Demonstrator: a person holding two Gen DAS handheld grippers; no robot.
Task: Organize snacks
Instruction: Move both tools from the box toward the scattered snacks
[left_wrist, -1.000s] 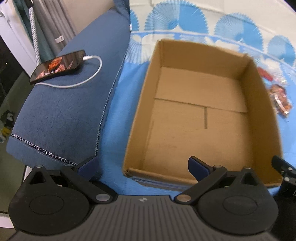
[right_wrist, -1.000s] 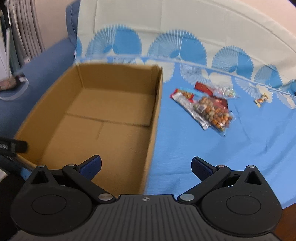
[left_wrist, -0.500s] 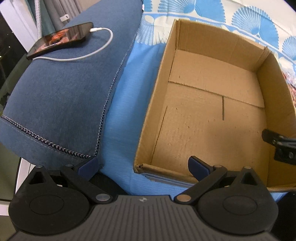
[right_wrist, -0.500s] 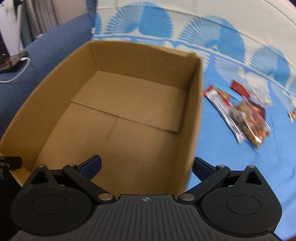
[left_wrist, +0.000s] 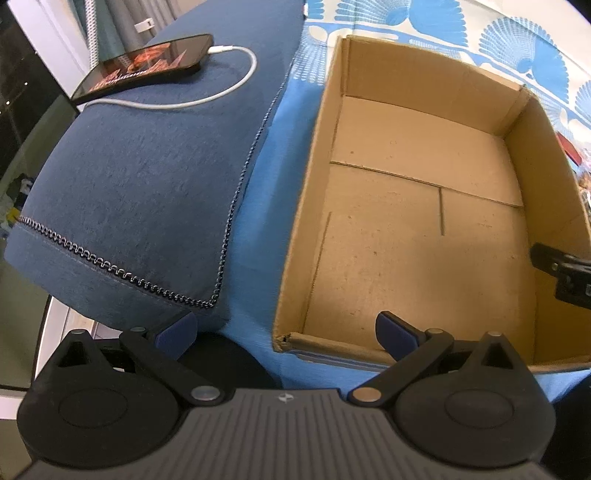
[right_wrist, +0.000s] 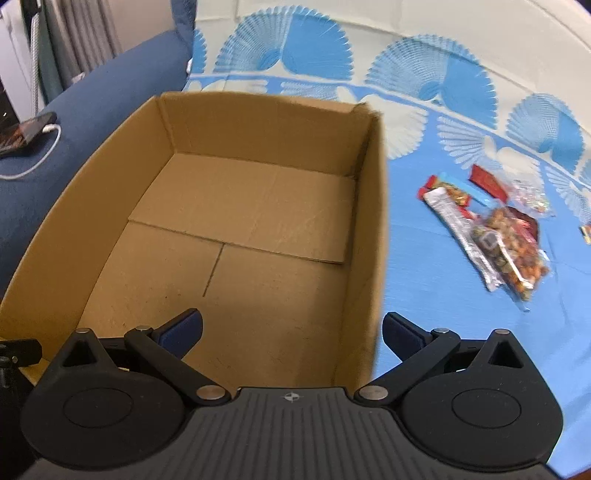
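Box (right_wrist: 369, 236) nearer, snacks (right_wrist: 495, 236) beside, phone (left_wrist: 144, 66) left

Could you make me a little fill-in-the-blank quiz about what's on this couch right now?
1. The cardboard box has ____ inside it.
2. The snack packets lie on the blue cloth on the box's ____ side.
3. A white cable is plugged into the ____ on the sofa arm.
4. The right claw and the left claw both have jaws that are ____.

Missing words: nothing; right; phone; open
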